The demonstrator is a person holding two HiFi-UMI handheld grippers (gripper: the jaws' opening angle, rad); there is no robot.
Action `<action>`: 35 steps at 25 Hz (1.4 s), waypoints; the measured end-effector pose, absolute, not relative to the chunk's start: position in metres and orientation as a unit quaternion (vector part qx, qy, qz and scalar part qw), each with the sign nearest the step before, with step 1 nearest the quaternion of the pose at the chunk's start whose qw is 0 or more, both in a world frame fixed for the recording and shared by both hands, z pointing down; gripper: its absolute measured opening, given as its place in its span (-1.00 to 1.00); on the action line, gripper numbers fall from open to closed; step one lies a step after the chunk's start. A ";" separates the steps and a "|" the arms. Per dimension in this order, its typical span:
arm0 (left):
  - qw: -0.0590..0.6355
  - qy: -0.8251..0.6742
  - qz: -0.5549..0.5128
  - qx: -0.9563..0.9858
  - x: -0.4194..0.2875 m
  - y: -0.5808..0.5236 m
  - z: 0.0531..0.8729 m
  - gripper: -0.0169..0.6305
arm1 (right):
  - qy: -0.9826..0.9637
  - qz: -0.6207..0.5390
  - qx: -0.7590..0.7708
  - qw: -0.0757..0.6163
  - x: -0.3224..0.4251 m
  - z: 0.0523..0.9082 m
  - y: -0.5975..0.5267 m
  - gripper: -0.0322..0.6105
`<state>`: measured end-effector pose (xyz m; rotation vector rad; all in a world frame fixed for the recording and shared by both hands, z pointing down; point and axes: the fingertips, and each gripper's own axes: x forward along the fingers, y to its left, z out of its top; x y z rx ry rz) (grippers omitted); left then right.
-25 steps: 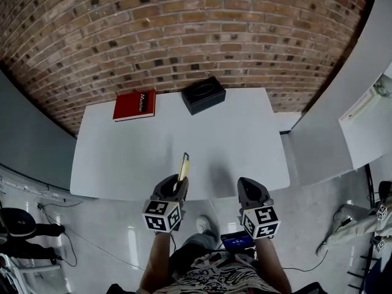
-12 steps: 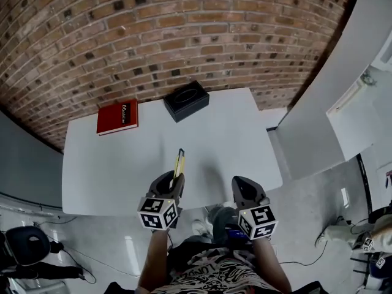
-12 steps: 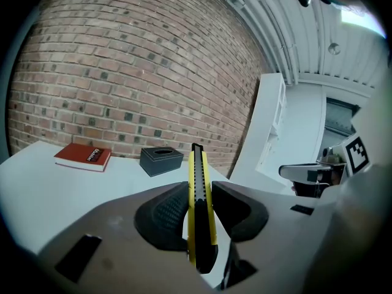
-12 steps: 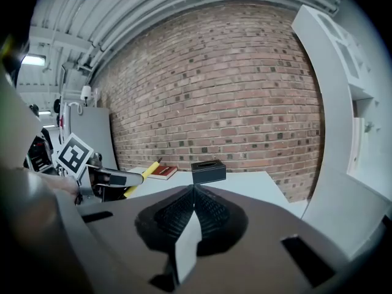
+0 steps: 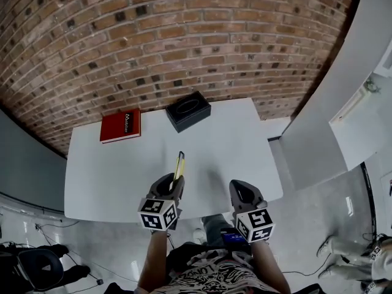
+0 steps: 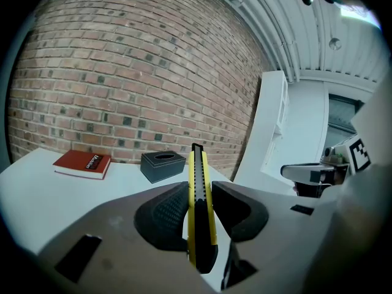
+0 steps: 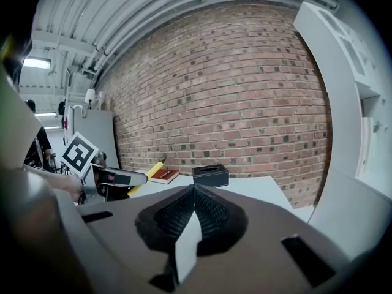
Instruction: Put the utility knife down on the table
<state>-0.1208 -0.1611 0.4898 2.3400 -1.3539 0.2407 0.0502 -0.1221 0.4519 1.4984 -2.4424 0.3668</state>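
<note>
Both grippers have moved forward and now reach over the near edge of the white table (image 5: 104, 182). The left gripper (image 5: 171, 182) clamps the yellow-and-black utility knife (image 5: 179, 165) by its handle, and the knife points ahead above the tabletop. The right gripper (image 5: 243, 190) has its jaws pressed together on nothing. The red book (image 5: 120, 125) bears white lettering too small to read, near a black box (image 5: 188, 111).
</note>
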 end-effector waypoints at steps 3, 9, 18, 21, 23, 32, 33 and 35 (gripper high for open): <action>0.209 -0.486 0.093 0.844 -0.115 -0.167 0.492 -0.57 | -0.836 0.130 0.519 0.124 0.059 0.457 -0.128 -0.90; 0.213 -0.484 0.101 0.843 -0.103 -0.176 0.502 -0.57 | -0.828 0.136 0.529 0.127 0.078 0.466 -0.137 -0.90; 0.235 -0.478 0.117 0.838 -0.096 -0.178 0.525 -0.57 | -0.818 0.152 0.535 0.147 0.093 0.487 -0.151 -0.90; 0.242 -0.476 0.124 0.836 -0.094 -0.179 0.533 -0.57 | -0.817 0.161 0.532 0.155 0.093 0.496 -0.153 -0.90; 0.248 -0.475 0.129 0.835 -0.093 -0.180 0.539 -0.56 | -0.816 0.167 0.528 0.163 0.092 0.501 -0.154 -0.90; 0.269 -0.468 0.162 0.826 -0.089 -0.184 0.576 -0.56 | -0.812 0.181 0.519 0.194 0.094 0.530 -0.162 -0.90; 0.272 -0.467 0.166 0.825 -0.088 -0.184 0.580 -0.57 | -0.812 0.183 0.519 0.196 0.094 0.533 -0.163 -0.90; 0.277 -0.464 0.172 0.824 -0.085 -0.184 0.587 -0.56 | -0.811 0.189 0.517 0.199 0.096 0.539 -0.165 -0.90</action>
